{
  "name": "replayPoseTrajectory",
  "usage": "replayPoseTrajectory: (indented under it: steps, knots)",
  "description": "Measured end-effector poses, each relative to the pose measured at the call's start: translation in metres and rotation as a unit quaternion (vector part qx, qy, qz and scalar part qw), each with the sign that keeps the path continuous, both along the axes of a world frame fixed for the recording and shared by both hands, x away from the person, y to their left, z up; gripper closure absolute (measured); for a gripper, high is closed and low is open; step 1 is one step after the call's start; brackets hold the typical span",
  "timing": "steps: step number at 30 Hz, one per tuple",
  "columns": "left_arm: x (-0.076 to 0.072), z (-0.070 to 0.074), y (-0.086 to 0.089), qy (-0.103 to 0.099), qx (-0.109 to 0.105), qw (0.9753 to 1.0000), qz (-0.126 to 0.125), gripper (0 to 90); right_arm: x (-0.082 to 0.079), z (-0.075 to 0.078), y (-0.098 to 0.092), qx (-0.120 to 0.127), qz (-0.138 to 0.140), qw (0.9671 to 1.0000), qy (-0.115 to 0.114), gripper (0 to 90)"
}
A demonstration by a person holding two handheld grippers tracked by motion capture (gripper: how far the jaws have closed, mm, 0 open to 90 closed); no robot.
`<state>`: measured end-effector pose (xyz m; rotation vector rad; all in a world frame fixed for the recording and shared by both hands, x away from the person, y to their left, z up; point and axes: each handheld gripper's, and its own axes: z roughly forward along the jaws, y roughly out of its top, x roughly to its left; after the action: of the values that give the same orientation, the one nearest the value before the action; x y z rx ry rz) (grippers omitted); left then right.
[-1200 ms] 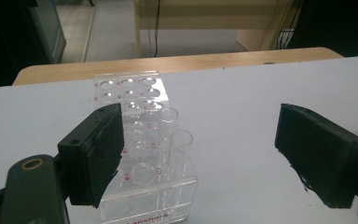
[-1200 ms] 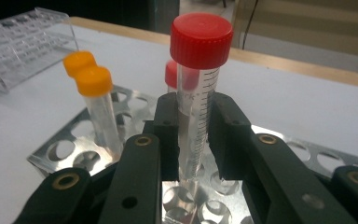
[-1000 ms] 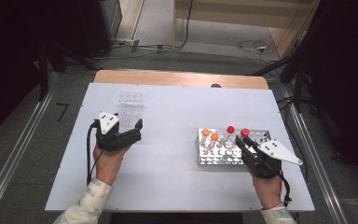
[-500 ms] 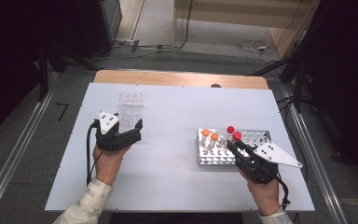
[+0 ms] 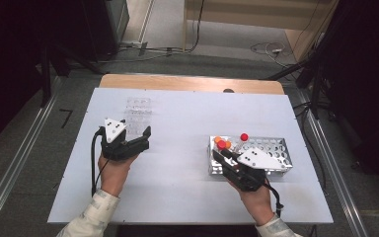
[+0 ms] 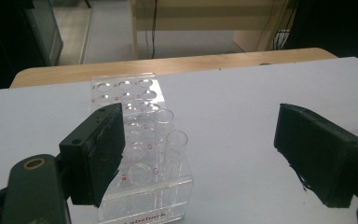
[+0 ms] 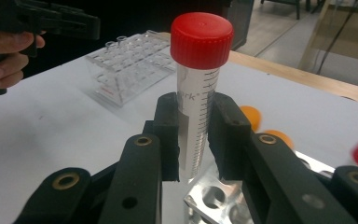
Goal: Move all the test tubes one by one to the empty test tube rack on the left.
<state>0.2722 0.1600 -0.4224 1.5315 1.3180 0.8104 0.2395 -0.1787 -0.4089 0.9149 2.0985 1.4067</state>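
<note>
My right gripper [image 7: 196, 135] is shut on a clear graduated tube with a red cap [image 7: 198, 93], held upright just above the near-left corner of the metal rack [image 7: 214, 196]. In the high view the right gripper [image 5: 223, 152] carries this red-capped tube [image 5: 222, 144] at the metal rack's [image 5: 274, 148] left end. A second red-capped tube [image 5: 244, 137] and two orange-capped tubes [image 5: 218, 139] stand in that rack. My left gripper [image 6: 205, 158] is open and holds nothing, hovering by the near end of a clear plastic rack [image 6: 135, 140] with two open glass tubes [image 6: 175, 144] in it.
The clear rack [image 5: 138, 114] sits at the table's middle left, with the left gripper [image 5: 137, 136] at its near end. A wooden strip [image 5: 192, 83] runs along the white table's far edge. Dark stands and cables lie on the floor beyond.
My right gripper has moved left along the metal rack with the red-capped tube in it, away from the other red-capped tube. The left gripper has stayed put.
</note>
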Motion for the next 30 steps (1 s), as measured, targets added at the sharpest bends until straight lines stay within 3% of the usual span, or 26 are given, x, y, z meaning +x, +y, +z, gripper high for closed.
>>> replayPoseTrajectory:
  steps: [10, 17, 25, 30]
  knots:
    - [-0.004, 0.002, -0.003, -0.006, -0.002, 0.9999, -0.011, 18.0, 0.011, -0.018, 0.047, -0.020, 0.040, 0.9989, 0.015, 71.4]
    - [-0.013, 0.007, -0.019, -0.005, -0.011, 0.9986, -0.051, 19.2, 0.018, -0.035, 0.073, -0.037, 0.054, 0.9974, 0.032, 71.4]
    - [-0.024, 0.009, -0.046, 0.002, -0.015, 0.9936, -0.112, 19.5, 0.024, -0.045, 0.085, -0.051, 0.057, 0.9965, 0.035, 71.4]
    - [-0.031, 0.008, -0.062, 0.004, -0.011, 0.9882, -0.153, 22.2, 0.024, -0.046, 0.086, -0.051, 0.057, 0.9964, 0.037, 71.4]
